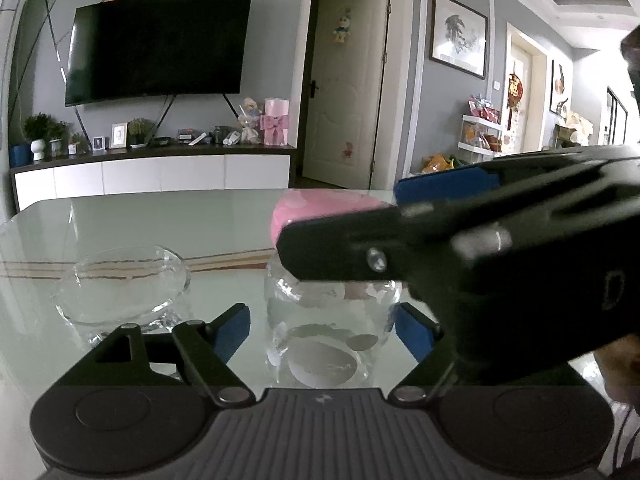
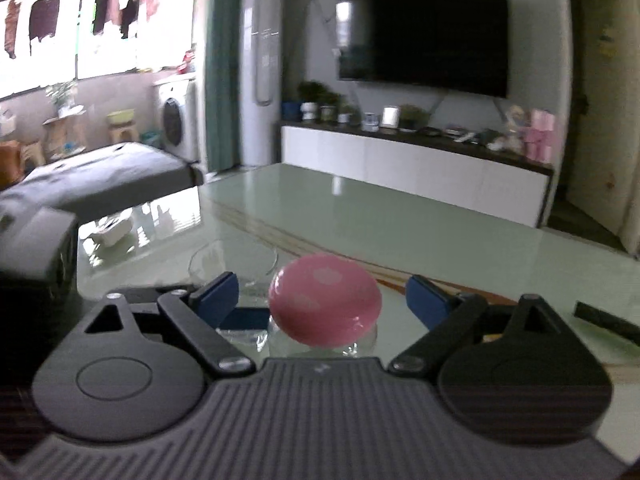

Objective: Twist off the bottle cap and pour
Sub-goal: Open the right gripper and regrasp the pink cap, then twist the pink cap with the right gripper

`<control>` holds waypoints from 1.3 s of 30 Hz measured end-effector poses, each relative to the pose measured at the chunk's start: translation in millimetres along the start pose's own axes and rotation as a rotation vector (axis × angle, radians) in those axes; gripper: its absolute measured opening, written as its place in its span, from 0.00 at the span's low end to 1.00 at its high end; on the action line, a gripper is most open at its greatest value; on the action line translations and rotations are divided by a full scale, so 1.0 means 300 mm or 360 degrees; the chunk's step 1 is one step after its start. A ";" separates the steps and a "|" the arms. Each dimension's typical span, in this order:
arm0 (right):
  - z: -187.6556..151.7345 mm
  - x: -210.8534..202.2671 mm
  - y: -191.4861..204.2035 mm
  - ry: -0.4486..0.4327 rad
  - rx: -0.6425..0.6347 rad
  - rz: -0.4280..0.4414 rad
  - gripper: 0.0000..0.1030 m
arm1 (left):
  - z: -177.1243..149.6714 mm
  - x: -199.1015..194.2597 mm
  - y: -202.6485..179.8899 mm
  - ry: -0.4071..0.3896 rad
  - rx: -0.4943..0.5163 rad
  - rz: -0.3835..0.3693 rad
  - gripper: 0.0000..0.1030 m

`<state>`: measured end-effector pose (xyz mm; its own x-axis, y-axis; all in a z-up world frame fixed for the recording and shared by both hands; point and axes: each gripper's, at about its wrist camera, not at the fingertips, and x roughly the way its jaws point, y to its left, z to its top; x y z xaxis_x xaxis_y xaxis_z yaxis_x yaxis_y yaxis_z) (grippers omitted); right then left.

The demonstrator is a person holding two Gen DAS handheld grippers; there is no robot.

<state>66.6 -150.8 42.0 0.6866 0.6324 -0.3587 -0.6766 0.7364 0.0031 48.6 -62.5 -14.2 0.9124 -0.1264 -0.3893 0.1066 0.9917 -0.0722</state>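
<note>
A clear glass jar (image 1: 332,332) with a pink cap (image 1: 320,210) stands on the glass table (image 1: 160,216). My left gripper (image 1: 322,334) is open around the jar's body, and its left pad (image 1: 230,332) stands clear of the glass. My right gripper (image 2: 323,300) is open around the pink cap (image 2: 324,300), with a gap on each side. In the left wrist view its near finger (image 1: 360,252) crosses in front of the cap. An empty glass bowl (image 1: 124,288) sits to the left of the jar.
The glass bowl (image 2: 234,264) lies just beyond the cap in the right wrist view. A dark flat object (image 2: 608,320) lies on the table at the right. Beyond the table stand a white TV cabinet (image 1: 160,176) and a wall TV (image 1: 156,44).
</note>
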 end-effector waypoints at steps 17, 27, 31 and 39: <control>-0.018 0.060 0.044 0.0070 0.0093 -0.0228 0.77 | 0.003 -0.005 -0.010 -0.0022 0.0043 -0.0023 0.80; -0.016 0.076 0.063 0.0087 0.0112 -0.0221 0.67 | 0.012 -0.006 -0.005 -0.0018 0.0043 -0.0012 0.72; -0.015 0.079 0.063 0.0084 0.0079 -0.0208 0.64 | 0.058 0.013 0.037 -0.0015 0.0038 -0.0014 0.72; -0.016 0.070 0.046 0.0074 0.0026 -0.0125 0.64 | 0.072 0.020 0.048 -0.0014 0.0033 -0.0016 0.72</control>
<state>70.4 -128.3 29.9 0.7241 0.5607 -0.4017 -0.6163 0.7874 -0.0117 64.2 -48.6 2.2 0.9147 -0.1360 -0.3806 0.1235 0.9907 -0.0572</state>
